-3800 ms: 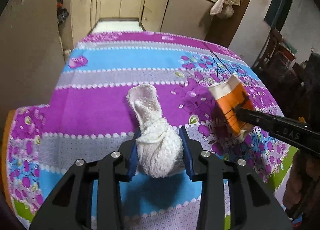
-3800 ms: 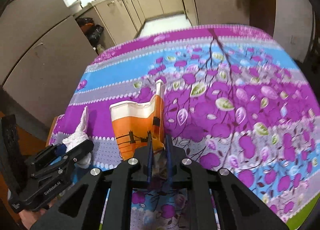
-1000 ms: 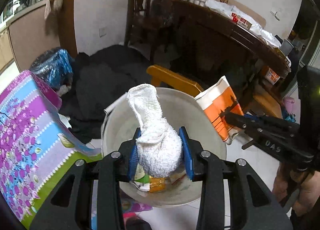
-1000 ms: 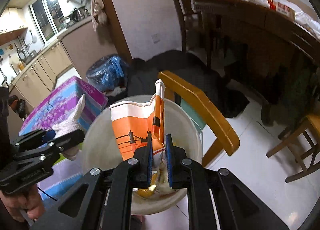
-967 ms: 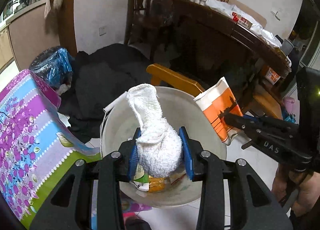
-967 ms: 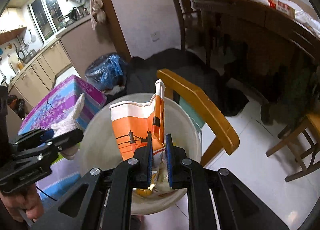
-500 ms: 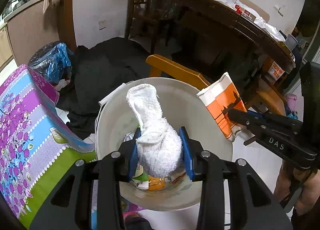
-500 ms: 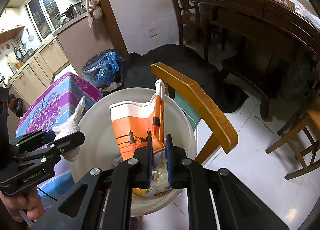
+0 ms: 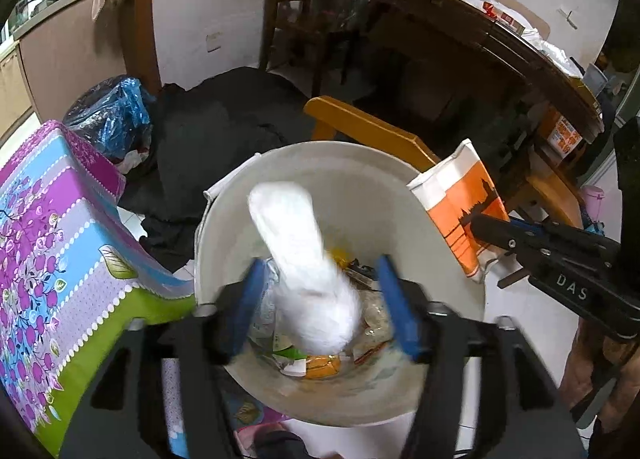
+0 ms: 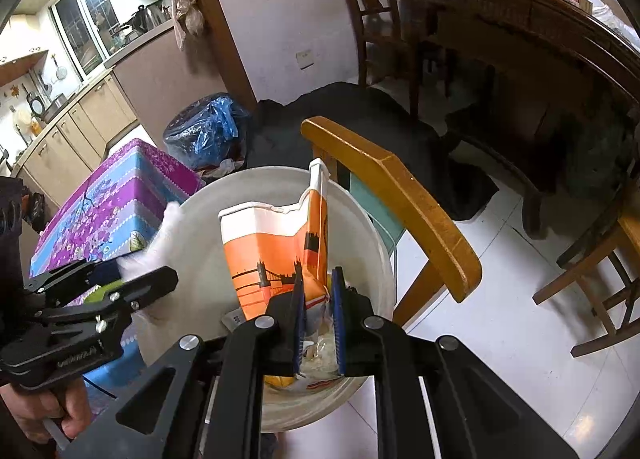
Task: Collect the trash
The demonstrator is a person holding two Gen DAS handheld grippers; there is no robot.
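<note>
Bucket (image 9: 400,195) sits directly under your opening left jaws, white cloth (image 9: 308,271) dropping upright between them; right jaws pinch the paper cup (image 10: 276,251).

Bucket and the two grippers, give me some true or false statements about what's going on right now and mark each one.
1. The bucket already has trash in its bottom. True.
2. The right gripper is shut on the cup. True.
3. The cup is blue and green. False: it is orange and white.
4. The left gripper is clamped tight on the white cloth. False: its jaws are opening and the pads stand clear of the cloth between them.
5. The cloth is above the bucket's opening. True.
6. The bucket stands on the tablecloth. False: it is beside the table, lower down, by a wooden chair.
</note>
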